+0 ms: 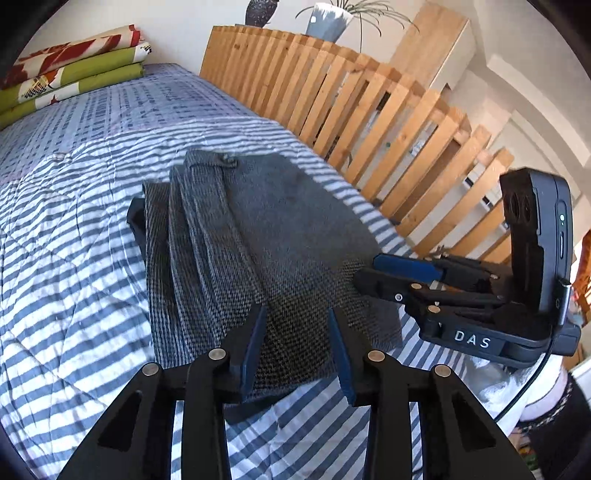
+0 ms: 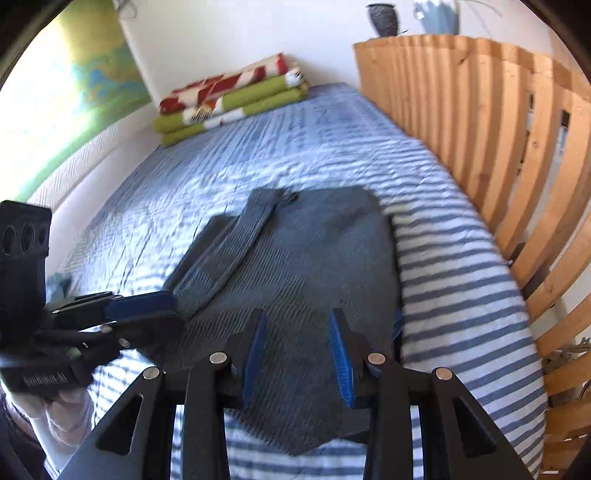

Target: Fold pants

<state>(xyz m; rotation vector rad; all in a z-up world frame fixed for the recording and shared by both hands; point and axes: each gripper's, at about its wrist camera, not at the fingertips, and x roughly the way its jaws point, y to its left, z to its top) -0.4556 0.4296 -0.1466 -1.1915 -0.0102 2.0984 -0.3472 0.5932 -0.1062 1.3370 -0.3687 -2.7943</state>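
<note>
Left tool [image 1: 297,343]: jaws apart, blue pads spread, nothing between them. It hangs low over the near edge of the pants [image 1: 258,236], whether touching the cloth cannot be told.

Right tool [image 2: 297,345]: jaws likewise apart, empty, poised over the near right part of the pants [image 2: 295,266]. In the left wrist view the right tool [image 1: 373,271] comes in from the right, its fingertips at the pants' right edge; contact cannot be judged. In the right wrist view the left tool [image 2: 170,314] comes in from the left, tips at the pants' left edge, image blurred there.

Pants: grey woven cloth, folded into a compact stack, lying flat on the bed [image 1: 74,221]. Several narrow layered folds run along the stack's left side; a waistband with a button sits at the far end. The stack lies toward the bed's right side, near the slatted railing [image 1: 332,103].

Bed: blue-and-white striped quilt, wrinkled. A pile of folded bedding [image 1: 70,70], green, red and cream, sits at the far end against the wall, well apart from the pants.

Railing: light wood slats along the bed's right side. A dark vase [image 2: 383,19] and a plant pot [image 1: 327,22] stand beyond its far end. A sleeve [image 2: 62,424] shows under the left tool.
</note>
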